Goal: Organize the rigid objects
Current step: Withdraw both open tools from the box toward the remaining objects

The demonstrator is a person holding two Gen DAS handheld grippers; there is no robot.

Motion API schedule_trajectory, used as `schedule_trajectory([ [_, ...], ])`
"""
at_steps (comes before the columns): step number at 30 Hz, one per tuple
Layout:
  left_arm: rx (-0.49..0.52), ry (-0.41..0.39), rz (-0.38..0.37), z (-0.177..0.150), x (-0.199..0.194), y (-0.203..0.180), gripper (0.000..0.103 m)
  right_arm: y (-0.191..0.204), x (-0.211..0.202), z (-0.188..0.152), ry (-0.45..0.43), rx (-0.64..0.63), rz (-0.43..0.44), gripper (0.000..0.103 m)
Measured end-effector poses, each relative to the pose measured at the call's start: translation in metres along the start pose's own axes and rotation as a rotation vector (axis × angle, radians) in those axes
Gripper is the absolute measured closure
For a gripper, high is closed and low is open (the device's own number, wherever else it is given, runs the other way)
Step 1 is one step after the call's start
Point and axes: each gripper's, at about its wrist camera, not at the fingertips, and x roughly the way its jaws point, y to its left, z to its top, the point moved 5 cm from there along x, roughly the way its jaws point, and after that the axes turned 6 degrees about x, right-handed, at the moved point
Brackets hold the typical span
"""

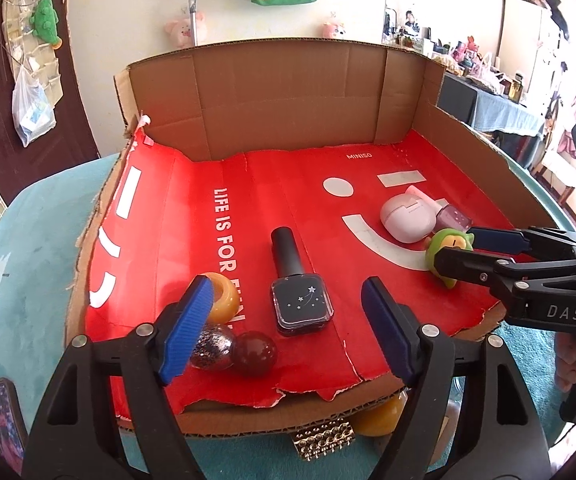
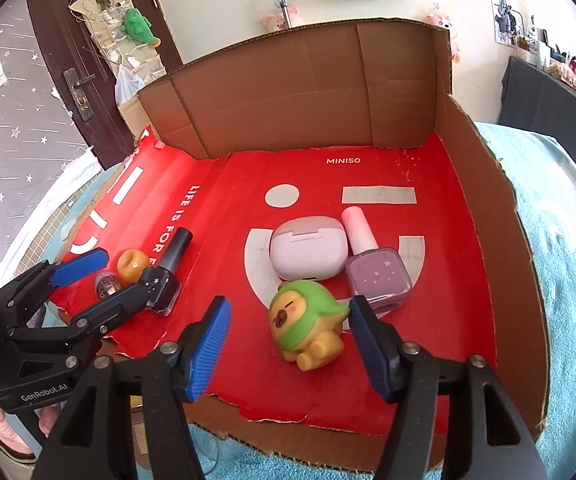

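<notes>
Left wrist view first: the left gripper (image 1: 288,320) stands with its blue pads spread, nothing pinched; the black nail polish bottle (image 1: 298,286) lies flat between them, untouched. Just left sit a glitter ball (image 1: 212,346), a dark red ball (image 1: 255,353) and an amber bead (image 1: 218,296). From the right wrist view, the right gripper (image 2: 288,346) is parted too, its right pad just beside the green-hooded toy (image 2: 308,330), not clamping it. Farther in rest a white earbud case (image 2: 308,249) and a pink nail polish bottle (image 2: 374,268), touching, all on the red cardboard tray (image 2: 428,360).
</notes>
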Motion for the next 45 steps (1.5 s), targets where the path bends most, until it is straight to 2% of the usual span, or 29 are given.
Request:
schedule_trajectory([
  [8, -0.037, -0.038, 0.003, -0.001, -0.021, 0.004, 0.027, 0.006, -0.018, -0.003, -0.036, -0.011, 0.026, 0.027],
  [15, -0.023, -0.061, 0.037, -0.005, -0.035, 0.000, 0.027, 0.010, -0.031, -0.006, -0.060, -0.018, 0.046, 0.019],
  [19, -0.027, -0.073, 0.042, -0.009, -0.041, -0.001, 0.017, 0.012, -0.038, -0.008, -0.070, -0.015, 0.061, 0.014],
  [23, -0.032, -0.081, 0.037, -0.011, -0.046, -0.002, 0.016, 0.014, -0.046, -0.011, -0.083, -0.017, 0.075, 0.007],
  [25, -0.036, -0.086, 0.038, -0.012, -0.049, -0.003, 0.010, 0.016, -0.050, -0.013, -0.090, -0.022, 0.081, 0.004],
  [27, -0.043, -0.094, 0.037, -0.013, -0.053, -0.003, 0.009, 0.019, -0.054, -0.015, -0.101, -0.031, 0.085, 0.001],
  [32, -0.064, -0.112, 0.019, -0.016, -0.062, -0.002, 0.008, 0.024, -0.064, -0.020, -0.125, -0.051, 0.089, 0.000],
  [34, -0.070, -0.119, 0.019, -0.017, -0.066, -0.002, 0.003, 0.025, -0.066, -0.021, -0.130, -0.051, 0.095, 0.000],
  [45, -0.065, -0.159, 0.030, -0.024, -0.087, -0.008, 0.002, 0.026, -0.080, -0.032, -0.164, -0.055, 0.101, 0.000],
])
